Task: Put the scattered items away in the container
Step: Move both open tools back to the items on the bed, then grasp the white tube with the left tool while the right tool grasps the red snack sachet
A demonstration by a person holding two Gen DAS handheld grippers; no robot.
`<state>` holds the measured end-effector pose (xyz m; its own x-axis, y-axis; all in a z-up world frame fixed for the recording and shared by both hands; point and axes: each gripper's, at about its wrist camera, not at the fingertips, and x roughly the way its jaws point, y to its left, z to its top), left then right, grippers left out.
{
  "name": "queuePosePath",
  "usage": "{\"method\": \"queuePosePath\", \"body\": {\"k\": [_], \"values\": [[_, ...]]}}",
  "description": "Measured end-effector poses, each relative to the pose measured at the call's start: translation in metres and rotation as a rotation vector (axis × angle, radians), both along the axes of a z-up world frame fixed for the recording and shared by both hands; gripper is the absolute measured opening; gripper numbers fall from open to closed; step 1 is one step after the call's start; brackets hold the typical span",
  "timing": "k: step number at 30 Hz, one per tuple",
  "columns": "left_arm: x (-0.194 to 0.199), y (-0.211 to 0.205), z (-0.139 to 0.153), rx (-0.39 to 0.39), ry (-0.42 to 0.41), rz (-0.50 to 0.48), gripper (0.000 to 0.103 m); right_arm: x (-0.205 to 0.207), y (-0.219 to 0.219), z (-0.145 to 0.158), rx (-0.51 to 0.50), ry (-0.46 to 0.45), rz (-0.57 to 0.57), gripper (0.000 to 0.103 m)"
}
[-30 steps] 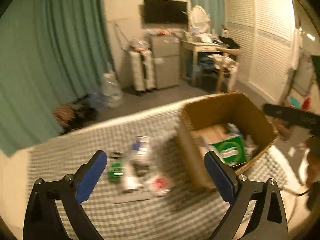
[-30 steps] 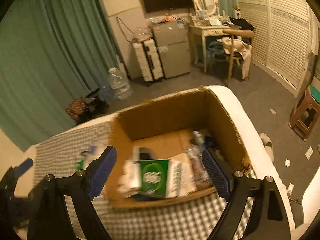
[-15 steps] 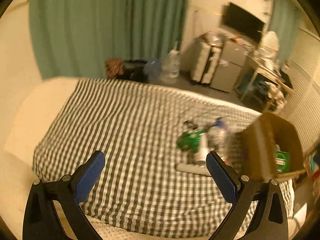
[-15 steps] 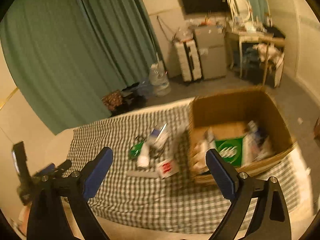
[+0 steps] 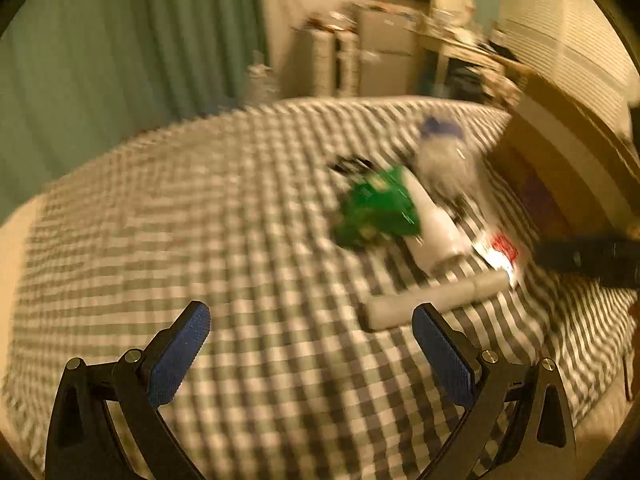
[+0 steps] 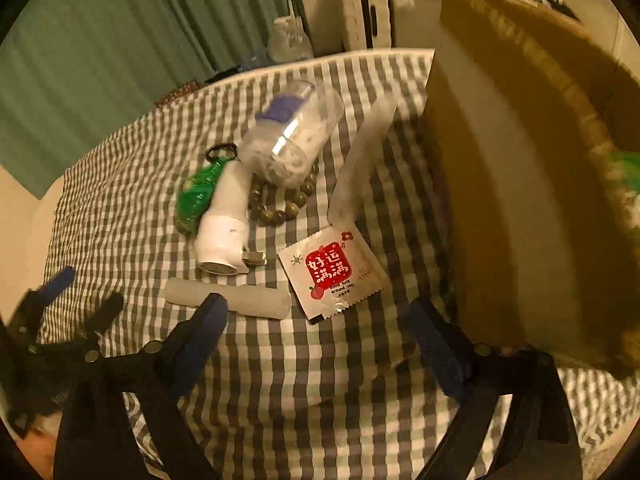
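A: Both views are dim and warm, everything tinted yellow-orange.

B: The left wrist view is smeared by motion: the checked bedspread (image 5: 224, 216) and the green packet (image 5: 378, 210) are streaked.

A: The right wrist view is sharper in the middle; the print on the red-and-white sachet (image 6: 332, 272) is crisp, and glare sits on the clear plastic bottle (image 6: 294, 138).

B: The cardboard box (image 6: 500, 184) blurs, throwing a shadow leftward. Fisheye bends the edges and leaves black corners.

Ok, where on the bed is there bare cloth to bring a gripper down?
Bare checked cloth lies near the camera, below the grey roll and sachet, and left of the green packet. It is crowded from the clear bottle to the cardboard box.
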<state>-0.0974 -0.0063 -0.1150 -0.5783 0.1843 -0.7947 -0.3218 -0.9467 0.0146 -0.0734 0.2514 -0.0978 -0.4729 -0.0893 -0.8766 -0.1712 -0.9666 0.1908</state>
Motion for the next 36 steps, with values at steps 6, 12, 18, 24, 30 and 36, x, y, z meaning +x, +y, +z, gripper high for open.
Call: {"method": "queuePosePath", "body": {"k": [6, 12, 18, 24, 30, 36], "values": [[-0.004, 0.022, -0.014, 0.055, 0.041, -0.21, 0.103, -0.01, 0.001, -0.006, 0.004, 0.002, -0.02, 0.09], [0.002, 0.053, -0.028, 0.042, 0.087, -0.384, 0.103, -0.019, -0.014, -0.015, 0.107, -0.042, -0.038, 0.092], [-0.009, 0.058, -0.045, 0.077, 0.039, -0.449, 0.064, -0.013, -0.037, -0.018, 0.173, -0.051, 0.017, 0.092], [-0.012, 0.044, -0.036, 0.179, 0.0, -0.451, 0.03, -0.029, -0.053, -0.029, 0.245, -0.059, 0.033, 0.092], [-0.016, 0.024, -0.026, 0.16, -0.025, -0.357, 0.025, -0.032, -0.043, -0.037, 0.18, -0.065, -0.023, 0.092], [-0.028, -0.012, -0.029, 0.164, -0.076, -0.259, 0.023, -0.028, -0.044, -0.057, 0.2, -0.118, -0.023, 0.092]]}}
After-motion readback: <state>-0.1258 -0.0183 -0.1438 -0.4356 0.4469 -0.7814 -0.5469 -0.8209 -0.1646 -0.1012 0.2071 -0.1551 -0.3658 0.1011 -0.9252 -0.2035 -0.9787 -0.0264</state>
